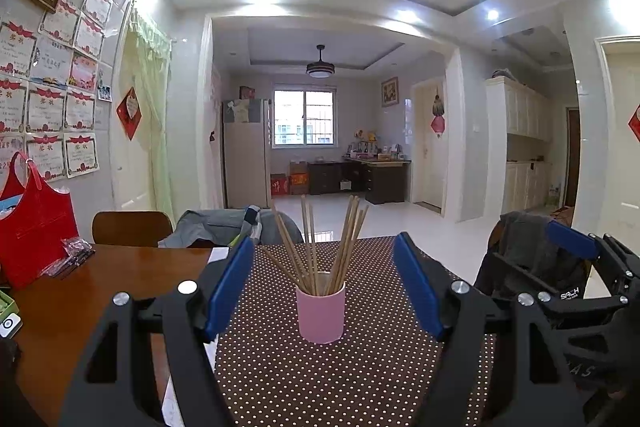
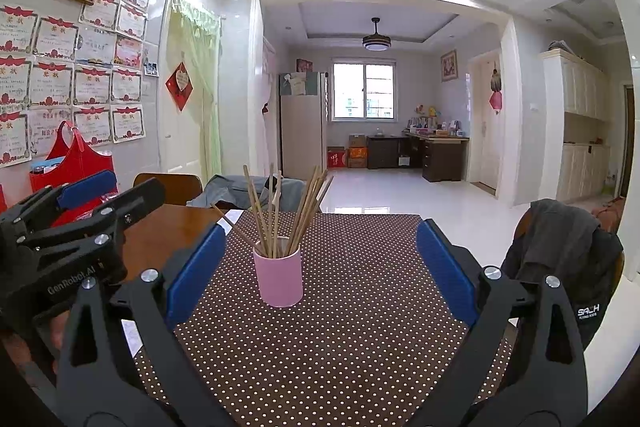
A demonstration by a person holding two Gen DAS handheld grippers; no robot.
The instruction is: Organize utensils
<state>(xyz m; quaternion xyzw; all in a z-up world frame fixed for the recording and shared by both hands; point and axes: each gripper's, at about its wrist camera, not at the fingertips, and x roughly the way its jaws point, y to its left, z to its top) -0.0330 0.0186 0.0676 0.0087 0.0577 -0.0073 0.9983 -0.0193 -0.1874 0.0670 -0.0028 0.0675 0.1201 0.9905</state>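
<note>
A pink cup [image 1: 321,313] [image 2: 279,277] stands upright on the brown dotted table mat [image 1: 360,367] [image 2: 340,327]. Several wooden chopsticks [image 1: 320,247] [image 2: 280,211] fan out of it. My left gripper [image 1: 324,287] is open, its blue pads wide apart, and the cup stands just ahead between them, untouched. My right gripper [image 2: 320,267] is open too, and the cup stands ahead of it, nearer its left pad. Each gripper shows at the edge of the other's view, the right one [image 1: 580,267] and the left one [image 2: 80,211]. Neither holds anything.
A wooden table [image 1: 100,299] [image 2: 168,227] carries a red bag [image 1: 32,227] [image 2: 76,163] and a plastic packet [image 1: 72,255] at the left. Chairs draped with grey clothes [image 1: 236,223] [image 2: 560,251] stand at the far and right sides. Tiled floor lies beyond.
</note>
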